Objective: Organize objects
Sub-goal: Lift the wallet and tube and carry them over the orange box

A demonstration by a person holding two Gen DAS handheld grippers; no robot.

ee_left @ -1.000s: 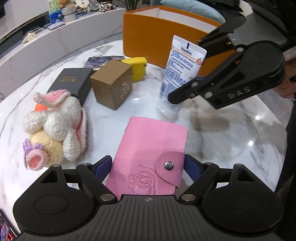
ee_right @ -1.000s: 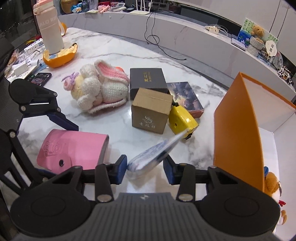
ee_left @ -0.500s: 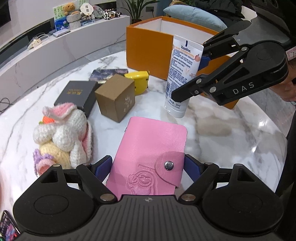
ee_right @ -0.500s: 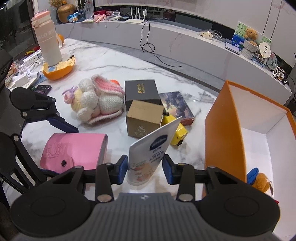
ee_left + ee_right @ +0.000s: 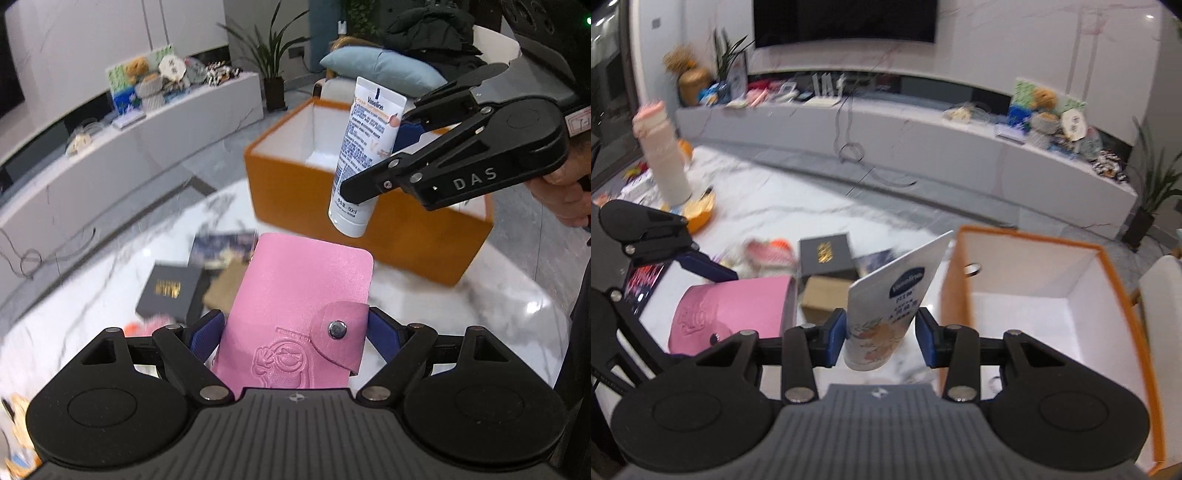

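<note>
Both your pink card wallet [image 5: 295, 310] and the lotion tube [image 5: 364, 155] are now lifted clear of the marble table [image 5: 461, 314], left gripper [image 5: 295, 332] clamped on the wallet, right gripper [image 5: 881, 332] squeezing the tube, so you're basically lined up to drop both into the orange box [image 5: 1115, 288].

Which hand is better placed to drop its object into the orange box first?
Right, probably: the right gripper holds the lotion tube beside the orange box opening; the pink wallet sits farther back.
</note>
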